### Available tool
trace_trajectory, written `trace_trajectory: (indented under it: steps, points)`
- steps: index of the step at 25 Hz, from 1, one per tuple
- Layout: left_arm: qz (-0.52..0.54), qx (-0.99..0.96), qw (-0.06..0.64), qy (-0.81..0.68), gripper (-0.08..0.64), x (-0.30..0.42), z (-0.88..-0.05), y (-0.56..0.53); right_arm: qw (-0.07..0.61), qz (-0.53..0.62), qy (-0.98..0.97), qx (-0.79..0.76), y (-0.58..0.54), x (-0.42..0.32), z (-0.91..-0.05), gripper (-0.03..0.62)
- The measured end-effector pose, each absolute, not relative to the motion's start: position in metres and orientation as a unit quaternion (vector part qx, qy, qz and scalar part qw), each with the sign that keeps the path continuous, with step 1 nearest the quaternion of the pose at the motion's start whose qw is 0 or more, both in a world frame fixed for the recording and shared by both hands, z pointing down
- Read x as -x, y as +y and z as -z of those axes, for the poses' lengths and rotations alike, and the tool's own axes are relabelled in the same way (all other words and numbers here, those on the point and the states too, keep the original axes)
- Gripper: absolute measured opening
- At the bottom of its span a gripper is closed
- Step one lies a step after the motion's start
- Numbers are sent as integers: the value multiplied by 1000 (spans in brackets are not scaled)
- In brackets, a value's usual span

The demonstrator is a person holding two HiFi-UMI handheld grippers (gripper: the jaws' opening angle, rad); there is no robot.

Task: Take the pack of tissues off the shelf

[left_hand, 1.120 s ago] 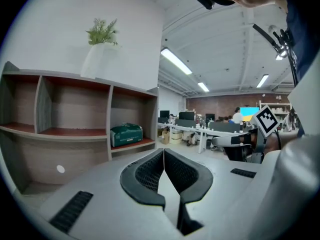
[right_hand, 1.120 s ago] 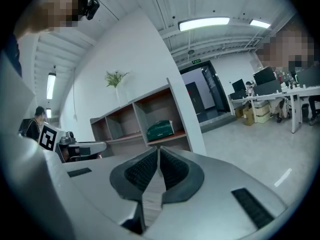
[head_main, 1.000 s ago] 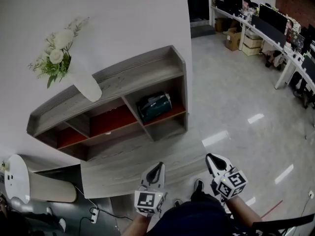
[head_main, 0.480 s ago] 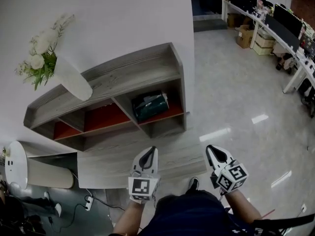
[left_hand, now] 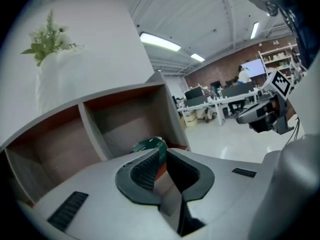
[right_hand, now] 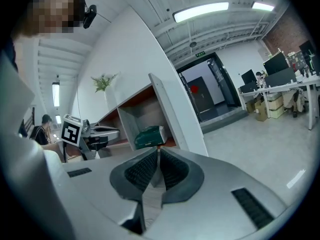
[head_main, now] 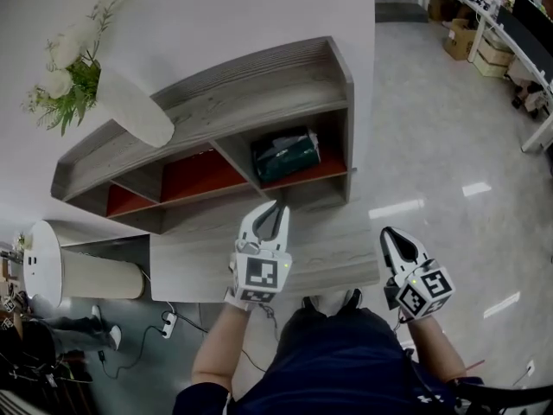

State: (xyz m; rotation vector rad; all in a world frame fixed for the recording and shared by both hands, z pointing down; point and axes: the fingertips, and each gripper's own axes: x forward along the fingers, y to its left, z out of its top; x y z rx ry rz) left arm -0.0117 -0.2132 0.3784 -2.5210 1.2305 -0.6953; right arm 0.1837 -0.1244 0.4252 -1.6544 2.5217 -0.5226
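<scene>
The dark green pack of tissues (head_main: 287,156) lies in the right-hand compartment of the grey wooden shelf (head_main: 259,85), on a red board. It also shows in the left gripper view (left_hand: 150,145) and the right gripper view (right_hand: 149,135). My left gripper (head_main: 270,207) is held out towards the shelf, short of the pack. Its jaws have just been opening and stand a narrow gap apart (left_hand: 162,154) with nothing between them. My right gripper (head_main: 389,233) hangs further back and to the right, shut and empty (right_hand: 158,151).
A white vase (head_main: 134,111) with white flowers (head_main: 65,72) stands on the shelf top at the left. A low wooden platform (head_main: 328,258) runs in front of the shelf. A white cylinder (head_main: 43,266) lies at the far left. Office desks (head_main: 510,33) stand far right.
My left gripper has moved forward towards the shelf and rolled. The right gripper has shifted a little. The head view has come closer to the shelf.
</scene>
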Motion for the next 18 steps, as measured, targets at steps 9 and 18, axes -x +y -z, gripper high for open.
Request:
trace_trajectory:
  steps: [9,18]
  points:
    - [338,843,177,380,188,-7,-395,-277,55,197,800,564,-120,-176,-442,25]
    - [435,808,210,339,268,-22,-427,-332,68,217,778,586,-110,-182,-454,25]
